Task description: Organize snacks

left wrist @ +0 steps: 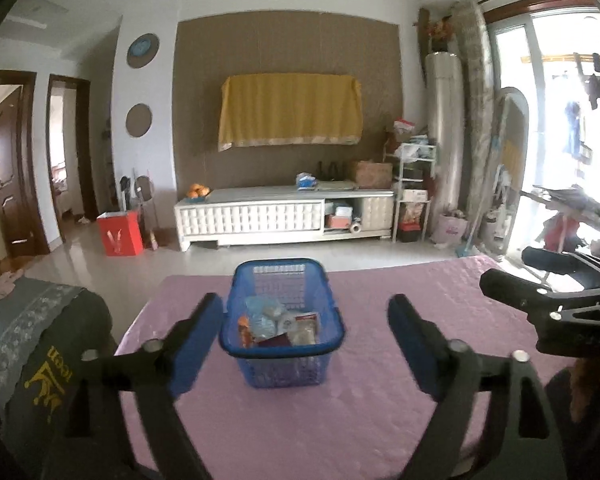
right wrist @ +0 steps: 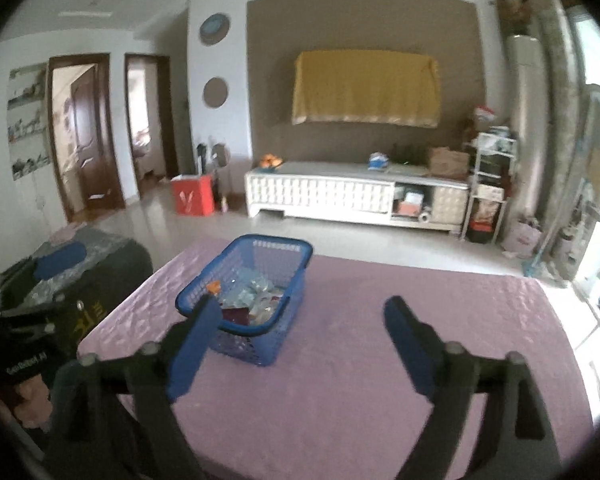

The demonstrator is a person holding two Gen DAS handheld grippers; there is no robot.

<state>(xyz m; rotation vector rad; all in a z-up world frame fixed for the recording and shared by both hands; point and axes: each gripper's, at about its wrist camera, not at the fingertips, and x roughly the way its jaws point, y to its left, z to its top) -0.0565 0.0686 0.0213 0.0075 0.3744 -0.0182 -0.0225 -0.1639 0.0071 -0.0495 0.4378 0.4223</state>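
A blue mesh basket (left wrist: 238, 280) stands on the pink-covered table (left wrist: 340, 408); it also shows in the right wrist view (right wrist: 296, 304). Several snack packets (left wrist: 278, 322) lie inside it, also seen in the right wrist view (right wrist: 252, 300). My left gripper (left wrist: 306, 320) is open and empty, held above the table just short of the basket. My right gripper (right wrist: 300, 320) is open and empty, to the right of the basket and nearer than it. The right gripper also shows at the right edge of the left wrist view (left wrist: 556, 292).
A dark cushioned seat with a grey lace cover (left wrist: 32, 340) stands left of the table. Beyond the table are a tiled floor, a white TV cabinet (left wrist: 284, 216), a red box (left wrist: 120, 234) and a cluttered shelf rack (left wrist: 412, 192). A drying rack (left wrist: 572, 204) stands at right.
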